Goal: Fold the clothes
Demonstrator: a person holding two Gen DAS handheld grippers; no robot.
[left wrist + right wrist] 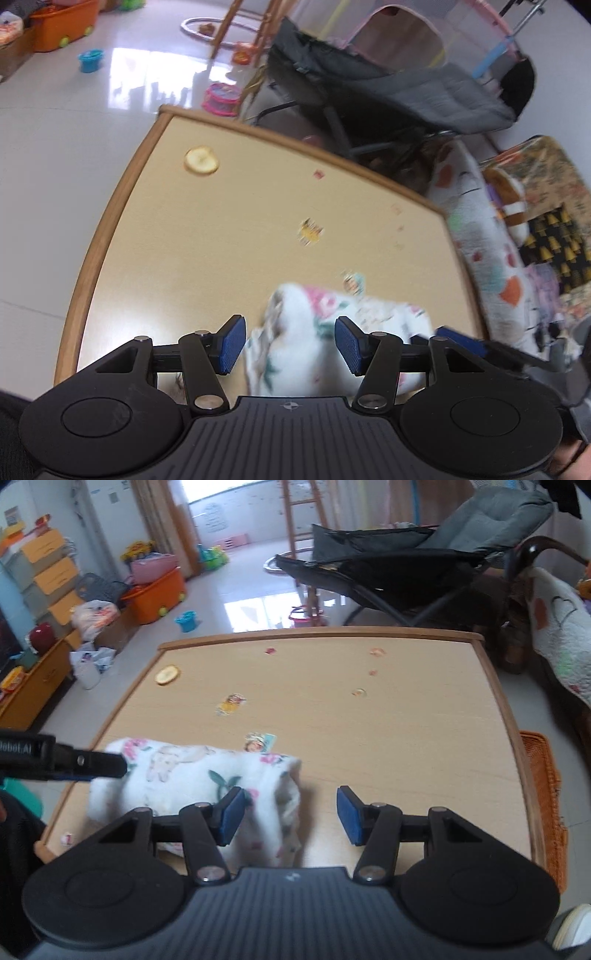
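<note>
Currently the left gripper (290,345) hovers over the near edge of a light wooden table with a darker raised rim (325,633), its blue-padded jaws apart and pressing on nothing. Beneath it lies a white fleecy garment with a floral and cartoon print (192,771), folded into a compact bundle at the table's near left corner. The right gripper (290,816) hangs above the bundle's right end, jaws likewise apart and empty, probably just released. Seen from the right wrist view, the bundle's long axis runs left to right, parallel to the near edge. Stickers (229,703) dot the tabletop beyond.
</note>
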